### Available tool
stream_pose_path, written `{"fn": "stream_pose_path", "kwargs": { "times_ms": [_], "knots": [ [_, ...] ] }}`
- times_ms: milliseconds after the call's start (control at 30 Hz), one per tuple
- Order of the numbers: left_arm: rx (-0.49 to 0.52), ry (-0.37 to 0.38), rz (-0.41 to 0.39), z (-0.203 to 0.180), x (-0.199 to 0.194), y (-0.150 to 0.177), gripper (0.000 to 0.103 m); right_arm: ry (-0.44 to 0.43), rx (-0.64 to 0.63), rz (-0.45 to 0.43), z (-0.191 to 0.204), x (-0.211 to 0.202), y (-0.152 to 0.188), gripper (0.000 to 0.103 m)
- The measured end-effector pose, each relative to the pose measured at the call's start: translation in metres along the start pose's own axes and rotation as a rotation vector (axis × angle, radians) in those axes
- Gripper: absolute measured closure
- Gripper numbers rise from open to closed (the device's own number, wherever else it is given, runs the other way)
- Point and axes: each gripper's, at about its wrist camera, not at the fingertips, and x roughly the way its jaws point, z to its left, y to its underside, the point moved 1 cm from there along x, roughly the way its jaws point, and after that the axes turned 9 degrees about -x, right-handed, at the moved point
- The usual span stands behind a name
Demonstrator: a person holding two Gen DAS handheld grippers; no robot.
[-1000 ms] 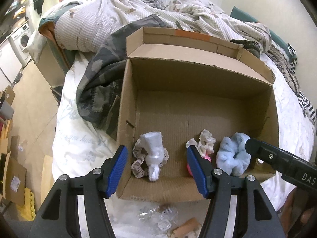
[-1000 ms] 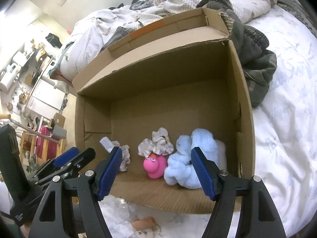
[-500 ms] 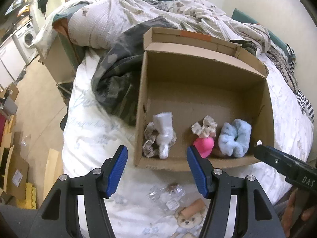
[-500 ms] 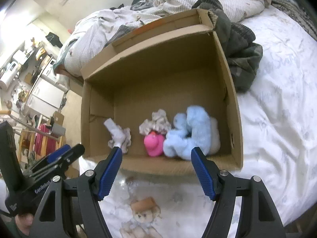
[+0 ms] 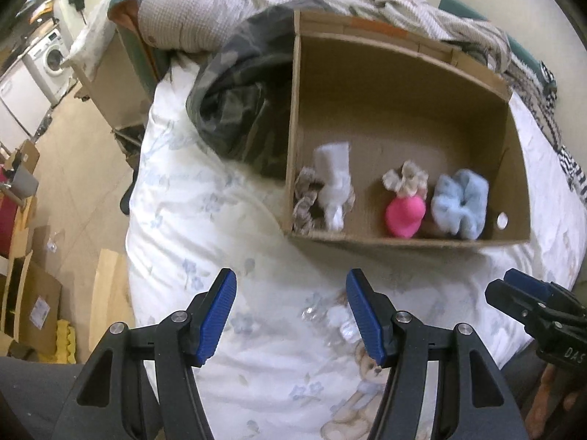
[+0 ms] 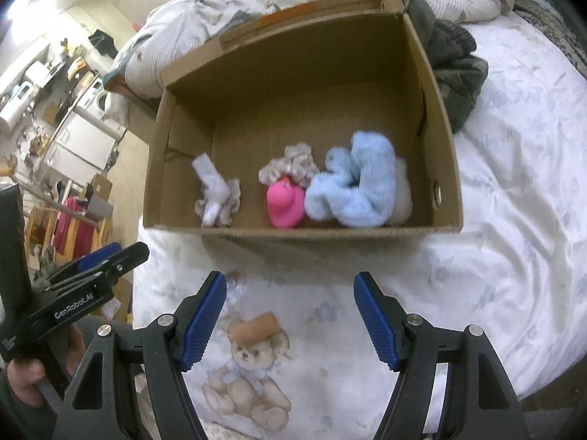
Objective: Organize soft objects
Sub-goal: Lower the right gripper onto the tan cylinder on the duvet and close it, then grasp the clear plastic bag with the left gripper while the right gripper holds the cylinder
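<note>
Both jaws stand parted and empty: my left gripper and right gripper hang over the bedsheet. Soft things sit lined along the cardboard box's near wall (likely sorted), so I judge the tidying nearly done.

looks like somebody's bedroom in a small flat tbh. there's a bed with a white flowery duvet that has a teddy bear print, and a crumpled blanket piled at the far end. off to the left past the bed you can see a washing machine and cardboard boxes on a tiled floor.
</note>
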Motion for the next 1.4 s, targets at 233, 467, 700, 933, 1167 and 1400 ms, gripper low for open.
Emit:
{"fn": "stream_pose_path", "kwargs": {
  "times_ms": [233,467,700,933,1167,1400],
  "knots": [
    [-0.096,-0.079,0.012,0.024,0.011,-0.006,0.044,-0.132,0.011,0.107,0.007,0.025,0.008,0.027],
    [-0.171,-0.09,0.061,0.038,0.022,-0.012,0.044,-0.149,-0.058,0.24,0.029,0.065,0.016,0.027],
    [-0.161,-0.079,0.075,0.034,0.026,-0.013,0.044,-0.017,-0.252,0.348,0.066,0.105,0.028,0.027],
    [-0.145,-0.077,0.086,0.024,0.032,-0.013,0.044,0.026,-0.342,0.337,0.082,0.11,0.032,0.054],
    [-0.124,-0.088,0.093,0.018,0.037,-0.009,0.044,-0.046,-0.326,0.339,0.07,0.097,0.034,0.094],
    [-0.181,-0.023,0.196,0.022,0.055,0.002,0.044,-0.129,-0.213,0.27,0.049,0.065,0.033,0.095]
  ]
}}
